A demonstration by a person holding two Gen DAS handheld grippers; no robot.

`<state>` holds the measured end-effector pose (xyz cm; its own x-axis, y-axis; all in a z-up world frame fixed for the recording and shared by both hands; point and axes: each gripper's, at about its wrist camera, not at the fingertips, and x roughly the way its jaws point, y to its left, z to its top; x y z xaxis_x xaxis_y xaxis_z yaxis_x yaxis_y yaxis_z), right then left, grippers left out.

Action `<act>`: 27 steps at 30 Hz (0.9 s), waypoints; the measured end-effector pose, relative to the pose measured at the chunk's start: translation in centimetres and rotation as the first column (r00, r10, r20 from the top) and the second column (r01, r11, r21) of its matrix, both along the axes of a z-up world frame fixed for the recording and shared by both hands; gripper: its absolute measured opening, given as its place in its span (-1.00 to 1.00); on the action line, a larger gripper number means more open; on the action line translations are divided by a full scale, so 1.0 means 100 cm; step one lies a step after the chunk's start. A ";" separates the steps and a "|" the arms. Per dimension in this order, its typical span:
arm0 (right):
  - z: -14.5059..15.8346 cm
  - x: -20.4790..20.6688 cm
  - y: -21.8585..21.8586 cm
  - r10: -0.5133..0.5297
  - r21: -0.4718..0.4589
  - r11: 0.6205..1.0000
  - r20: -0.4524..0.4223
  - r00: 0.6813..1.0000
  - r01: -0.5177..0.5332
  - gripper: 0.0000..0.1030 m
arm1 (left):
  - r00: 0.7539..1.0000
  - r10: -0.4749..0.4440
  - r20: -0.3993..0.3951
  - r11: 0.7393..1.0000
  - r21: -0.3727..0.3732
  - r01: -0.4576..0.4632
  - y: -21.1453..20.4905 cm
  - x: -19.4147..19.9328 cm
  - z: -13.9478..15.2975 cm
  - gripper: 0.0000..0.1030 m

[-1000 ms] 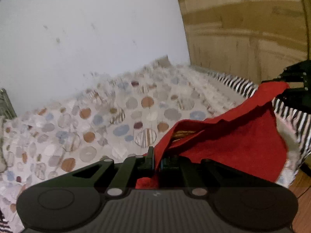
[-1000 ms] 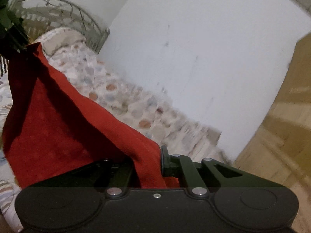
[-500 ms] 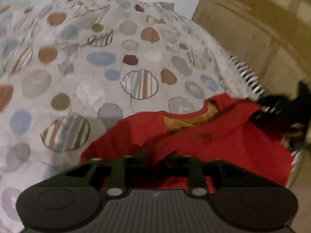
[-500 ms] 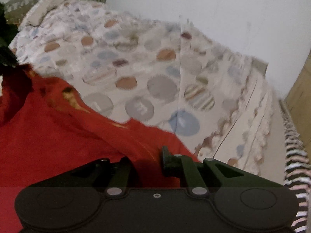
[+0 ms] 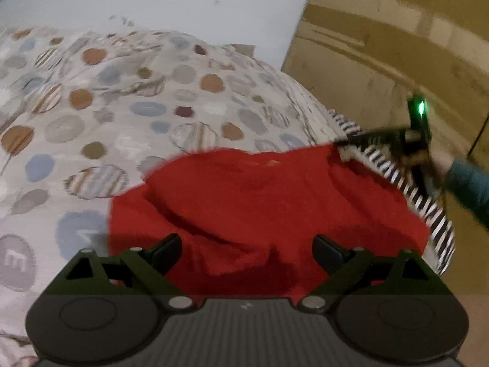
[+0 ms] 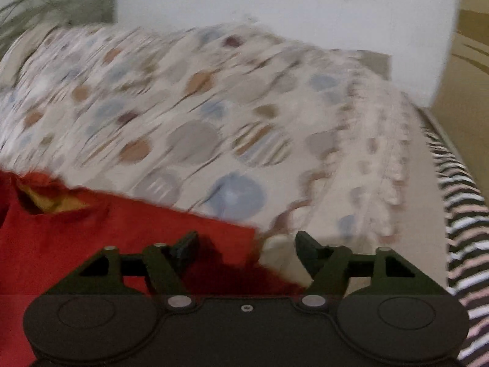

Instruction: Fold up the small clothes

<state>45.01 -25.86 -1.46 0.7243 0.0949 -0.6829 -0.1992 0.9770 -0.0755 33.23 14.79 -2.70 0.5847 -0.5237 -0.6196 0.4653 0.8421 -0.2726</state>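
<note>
Red garment (image 5: 266,202) spread out on the dotted bedspread (image 5: 122,116), lower middle of the left wrist view, rumpled, with a ridge of slack running across its left half. Looks like a small shirt, neckline with a yellowish lining showing at centre-left of the right wrist view.

Left gripper (image 5: 247,252) at the bottom of its frame, fingers wide apart with nothing pinched, hovering over the near edge of the cloth. Over at the right edge of that same frame, right gripper visible from outside, blurred, near the far corner of the red cloth by the striped fabric (image 5: 428,211).

In its own view, right gripper (image 6: 246,249) also spread apart and gripping nothing, cloth's corner lying between and just below the fingertips, bare bedspread on the right.

Step in hand, best guess: laid flat and let go, so setup for the first fold. Next move probably calls for flattening that ridge, then pinching an edge or sleeve on each side and carrying it across toward the middle. Too blurry to pick out the sleeves for sure.
</note>
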 end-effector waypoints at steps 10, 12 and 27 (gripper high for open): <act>0.012 -0.087 0.020 0.105 -0.108 0.990 0.151 0.983 -0.090 0.99 | 0.949 0.314 0.020 0.940 0.137 -0.313 0.018 0.000 -0.020 0.44; 0.014 -0.105 0.024 0.123 -0.105 0.989 0.171 0.978 -0.106 0.99 | 0.927 0.374 0.021 0.918 0.137 -0.373 0.036 -0.004 -0.021 0.37; -0.005 -0.200 0.035 -0.033 0.031 0.999 0.288 0.957 0.025 0.99 | 0.944 0.323 -0.071 0.944 -0.054 -0.327 0.045 -0.070 -0.003 0.80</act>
<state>24.99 -22.36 -1.93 0.8927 0.0867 -0.4422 -0.1448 0.9845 -0.0993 26.23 19.25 -2.97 0.6921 -0.3511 -0.6307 0.1504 0.9247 -0.3497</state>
